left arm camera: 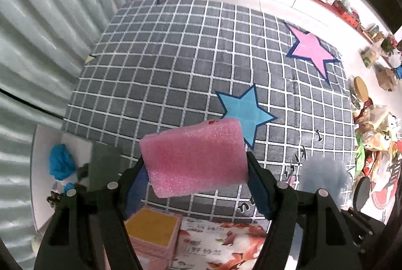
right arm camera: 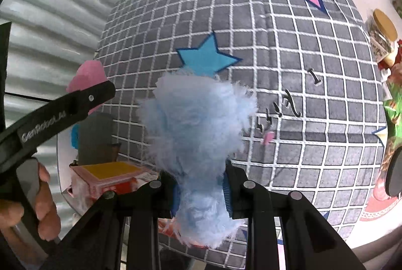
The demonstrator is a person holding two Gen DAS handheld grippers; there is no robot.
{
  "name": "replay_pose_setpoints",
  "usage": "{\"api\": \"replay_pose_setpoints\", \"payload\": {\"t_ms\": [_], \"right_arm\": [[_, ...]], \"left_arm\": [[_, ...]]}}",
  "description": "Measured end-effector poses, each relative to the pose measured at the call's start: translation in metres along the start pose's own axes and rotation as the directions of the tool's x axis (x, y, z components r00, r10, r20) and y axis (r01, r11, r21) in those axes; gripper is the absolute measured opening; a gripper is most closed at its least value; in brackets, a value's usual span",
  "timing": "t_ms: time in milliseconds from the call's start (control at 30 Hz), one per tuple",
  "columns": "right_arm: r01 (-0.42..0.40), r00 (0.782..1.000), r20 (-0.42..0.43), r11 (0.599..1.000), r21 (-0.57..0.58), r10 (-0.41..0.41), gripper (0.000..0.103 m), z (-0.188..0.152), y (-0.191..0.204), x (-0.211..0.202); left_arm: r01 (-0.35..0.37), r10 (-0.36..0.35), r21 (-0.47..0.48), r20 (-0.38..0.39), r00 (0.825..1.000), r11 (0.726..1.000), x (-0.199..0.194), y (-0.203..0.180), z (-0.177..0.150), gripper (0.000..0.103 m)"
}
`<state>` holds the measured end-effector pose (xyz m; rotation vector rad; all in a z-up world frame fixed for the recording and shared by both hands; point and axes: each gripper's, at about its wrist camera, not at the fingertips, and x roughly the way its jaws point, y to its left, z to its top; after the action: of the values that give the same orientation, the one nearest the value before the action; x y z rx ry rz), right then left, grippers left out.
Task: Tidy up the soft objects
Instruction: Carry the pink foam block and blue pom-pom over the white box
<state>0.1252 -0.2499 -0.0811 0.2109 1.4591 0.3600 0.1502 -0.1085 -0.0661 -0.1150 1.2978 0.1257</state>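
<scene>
My left gripper point(left arm camera: 196, 167) has its jaws clamped on the pink foam block point(left arm camera: 194, 157), held above the checked rug point(left arm camera: 160, 64). My right gripper point(right arm camera: 201, 187) pinches the fluffy blue ball point(right arm camera: 198, 134) over the same rug, near 1 blue star point(right arm camera: 206, 57).

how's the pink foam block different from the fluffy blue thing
The pink foam block is a smooth-edged slab with a fine grainy surface; the fluffy blue thing is shaggy and shapeless. The block sits in the left tongs, the blue one in the right tongs. Both are held above the checked rug.
</scene>
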Motion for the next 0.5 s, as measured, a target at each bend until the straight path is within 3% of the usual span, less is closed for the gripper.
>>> {"api": "replay_pose_setpoints", "payload": {"t_ms": [500], "right_arm": [[0.022, 0.997, 0.075, 1.0, 0.006, -0.023, 0.029, -0.03, 0.044, -0.032]], "left_arm": [[0.081, -0.089, 0.09, 0.09, 0.992, 0.993, -0.06, 0.034, -0.037, 0.075]]}}
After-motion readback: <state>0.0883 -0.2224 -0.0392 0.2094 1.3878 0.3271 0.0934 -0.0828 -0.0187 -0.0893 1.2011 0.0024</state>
